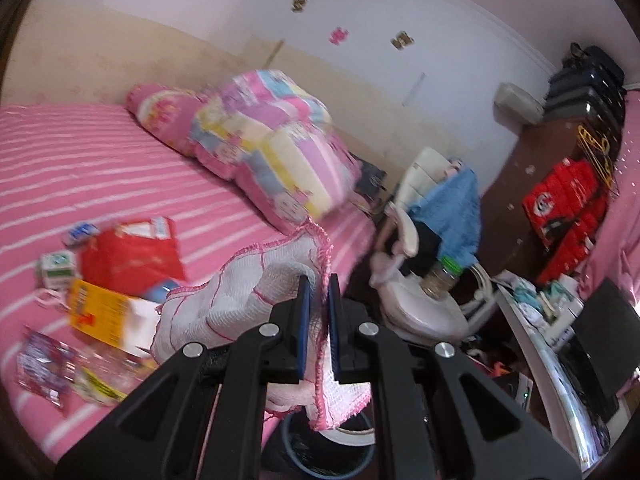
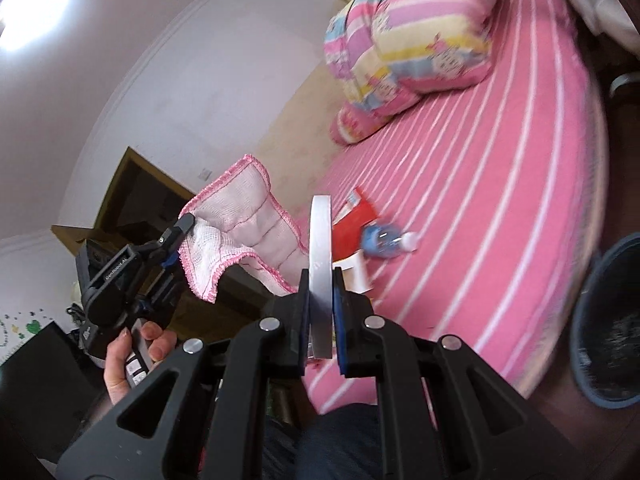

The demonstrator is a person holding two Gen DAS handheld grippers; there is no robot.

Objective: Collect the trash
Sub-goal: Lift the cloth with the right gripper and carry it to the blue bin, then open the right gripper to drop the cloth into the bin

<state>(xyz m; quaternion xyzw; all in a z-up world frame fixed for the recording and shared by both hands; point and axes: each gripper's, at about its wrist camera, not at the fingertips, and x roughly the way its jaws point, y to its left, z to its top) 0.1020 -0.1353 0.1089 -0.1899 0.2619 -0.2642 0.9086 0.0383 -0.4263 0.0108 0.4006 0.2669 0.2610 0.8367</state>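
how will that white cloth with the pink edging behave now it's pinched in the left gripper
Probably floppy: the white cloth droops in folds to both sides of the left gripper. It looks thin and gauzy, so likely light. Its loose end may drag or snag on the litter on the pink striped bed.

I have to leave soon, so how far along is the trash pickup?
Nothing visibly done: the bin shows no clear contents. In hand: the left gripper is shut on a cloth, the right gripper on a white roll. Left on the bed: a red packet, yellow wrapper, small carton and more.
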